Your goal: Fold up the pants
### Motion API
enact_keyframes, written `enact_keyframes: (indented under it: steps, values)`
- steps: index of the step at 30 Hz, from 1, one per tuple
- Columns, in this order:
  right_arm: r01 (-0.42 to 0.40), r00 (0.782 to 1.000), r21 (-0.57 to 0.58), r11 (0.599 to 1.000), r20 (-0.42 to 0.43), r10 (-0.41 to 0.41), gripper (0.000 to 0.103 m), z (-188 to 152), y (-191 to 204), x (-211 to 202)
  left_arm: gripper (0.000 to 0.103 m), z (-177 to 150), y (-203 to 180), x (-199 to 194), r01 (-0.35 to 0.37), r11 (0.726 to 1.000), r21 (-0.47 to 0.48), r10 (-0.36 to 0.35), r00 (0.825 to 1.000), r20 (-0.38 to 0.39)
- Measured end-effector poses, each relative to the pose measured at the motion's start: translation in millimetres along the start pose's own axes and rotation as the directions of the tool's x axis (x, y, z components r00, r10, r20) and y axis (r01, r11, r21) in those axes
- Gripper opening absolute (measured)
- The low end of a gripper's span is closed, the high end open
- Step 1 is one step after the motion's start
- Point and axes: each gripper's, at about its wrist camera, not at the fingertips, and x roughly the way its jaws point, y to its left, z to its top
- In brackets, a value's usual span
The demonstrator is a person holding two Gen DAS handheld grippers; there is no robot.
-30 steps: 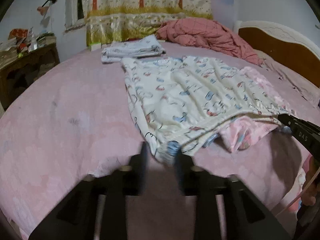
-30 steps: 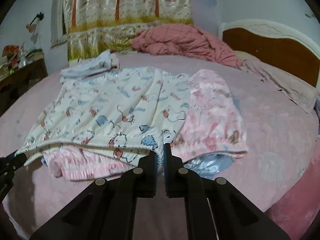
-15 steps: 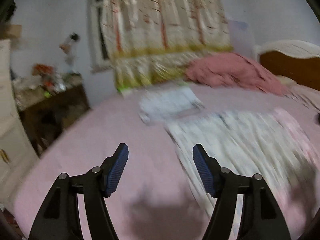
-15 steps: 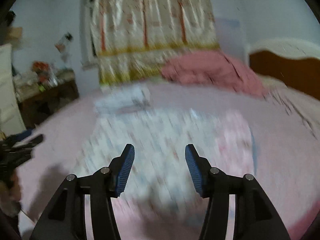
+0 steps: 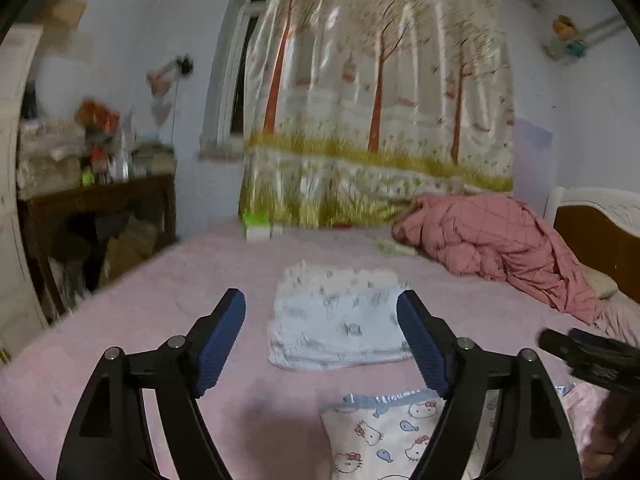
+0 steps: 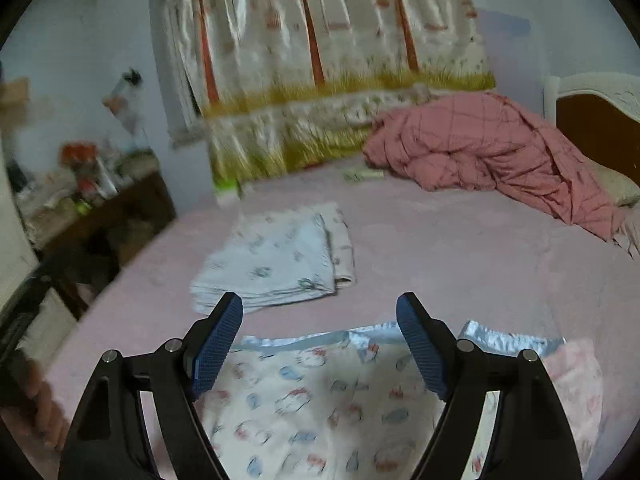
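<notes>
The cream pants with a cartoon cat and fish print [image 6: 320,404] lie flat on the pink bed [image 6: 460,248], folded over a pink garment [image 6: 576,376] that sticks out on the right. Their far corner shows low in the left wrist view [image 5: 384,432]. My right gripper [image 6: 320,348] is open and empty, raised above the pants' far edge. My left gripper [image 5: 322,344] is open and empty above the bed. The right gripper's tip shows at the right edge of the left wrist view [image 5: 584,352].
A folded pale blue-white garment [image 6: 276,260] lies further back on the bed, also in the left wrist view [image 5: 336,320]. A crumpled pink quilt [image 6: 488,148] lies by the wooden headboard [image 6: 600,120]. A cluttered dark dresser [image 5: 100,216] stands at the left. A tree-print curtain [image 5: 380,120] hangs behind.
Both grippers let go of the pants' edge, opened wide, and lifted up and forward. The pants now lie folded on the bed beneath them.
</notes>
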Motion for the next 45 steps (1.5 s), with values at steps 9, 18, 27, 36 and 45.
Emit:
enact_keyframes:
  steps: [9,18,27,36,45]
  values:
    - [-0.031,0.998,0.007,1.000,-0.058,0.031,0.080,-27.5,-8.9,109.5,0.077,-76.3,8.3,89.8,-0.008,0.999,0.039,0.015,0.984,-0.179]
    - [-0.137,0.975,0.050,0.989,-0.171,0.144,0.065,-63.5,-30.5,166.9,0.077,-98.9,25.0,131.4,0.086,0.995,-0.059,-0.099,0.950,-0.296]
    - [-0.080,0.951,0.026,0.996,-0.297,0.084,0.058,-85.8,-26.9,202.9,0.076,-110.1,41.2,145.4,0.054,0.992,-0.110,-0.090,0.928,-0.362]
    - [-0.042,0.936,-0.004,0.999,-0.350,0.038,0.032,-97.8,-26.8,224.5,0.076,-116.9,41.2,152.9,0.029,0.997,-0.076,-0.056,0.923,-0.381]
    - [0.035,0.952,0.023,0.999,-0.305,-0.027,0.005,-90.3,-38.5,205.2,0.062,-117.9,40.5,154.3,0.044,0.996,-0.076,-0.070,0.918,-0.390]
